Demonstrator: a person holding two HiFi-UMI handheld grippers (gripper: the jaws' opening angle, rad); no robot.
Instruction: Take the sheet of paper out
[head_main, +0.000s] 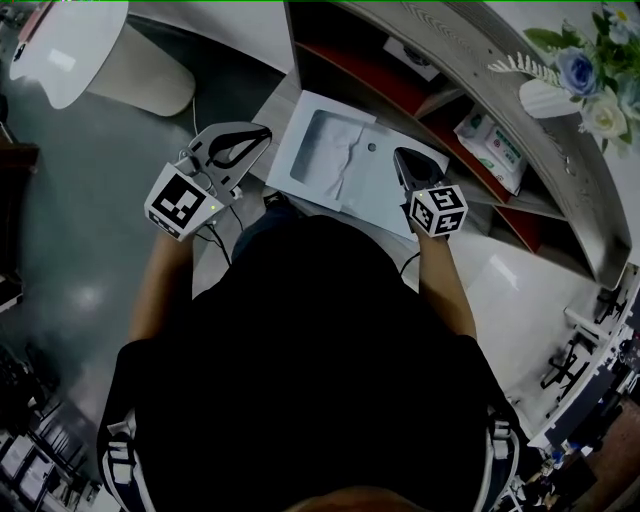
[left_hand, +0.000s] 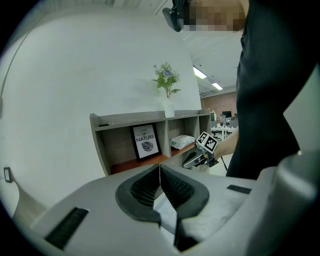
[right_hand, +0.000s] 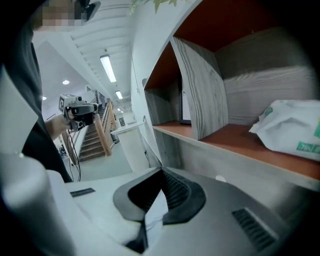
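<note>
Jaws on both grippers were shut, with nothing held in them. The left gripper (head_main: 260, 135) hung just beside the white envelope (head_main: 300, 125) and the right gripper (head_main: 400, 155) over its right end, likely getting ready to hold it and pull. The envelope lay flat near the desk's (head_main: 480, 260) left edge, in front of the shelf (head_main: 400, 95). The sheet of paper (head_main: 335, 150) was inside, white and wrinkled, showing through the window.

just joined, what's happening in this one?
A person holds a tool in each hand over a white windowed envelope that lies flat in front of a shelf unit. The right tool is shut, with its tip over the envelope's right half. The left tool is also shut and sits just off the envelope's left corner. No sheet looks pulled out yet.
</note>
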